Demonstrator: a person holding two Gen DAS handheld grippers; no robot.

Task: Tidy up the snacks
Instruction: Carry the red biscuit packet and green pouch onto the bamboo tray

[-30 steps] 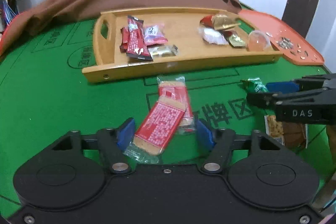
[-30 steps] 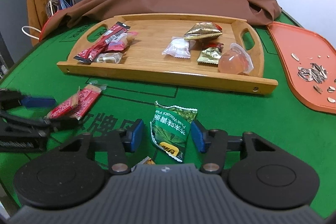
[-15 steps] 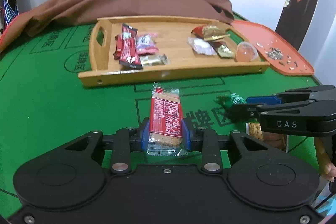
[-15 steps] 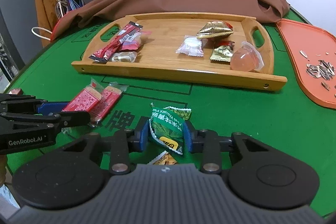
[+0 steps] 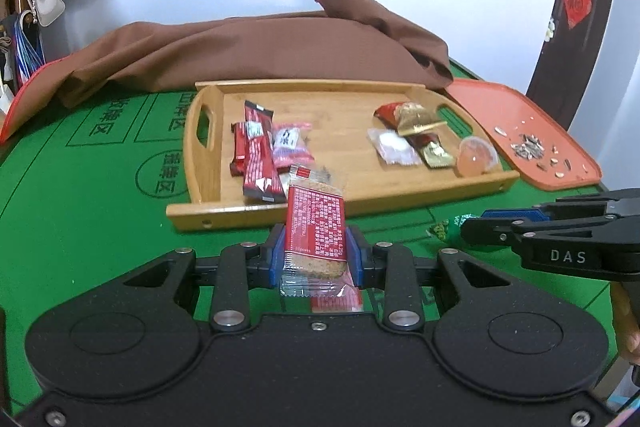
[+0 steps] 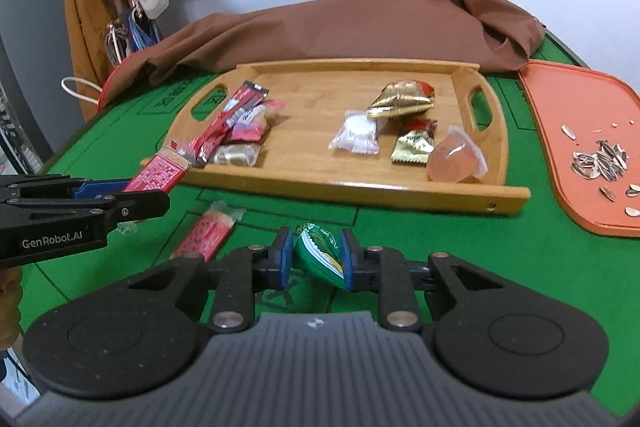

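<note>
Here the left gripper (image 5: pixel 315 255) is clamped on a red bar (image 5: pixel 316 227), lifted just before the tray (image 5: pixel 352 203), likely bound for its red pile; the right gripper (image 6: pixel 314 259) pinches a green packet (image 6: pixel 320 255), farther from the tray.

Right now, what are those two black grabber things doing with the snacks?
They are tidying snacks. The left gripper has its jaws shut on a red biscuit pack, lifted near the wooden tray. The right gripper is shut on a green snack packet. Another red pack lies on the green table.
</note>
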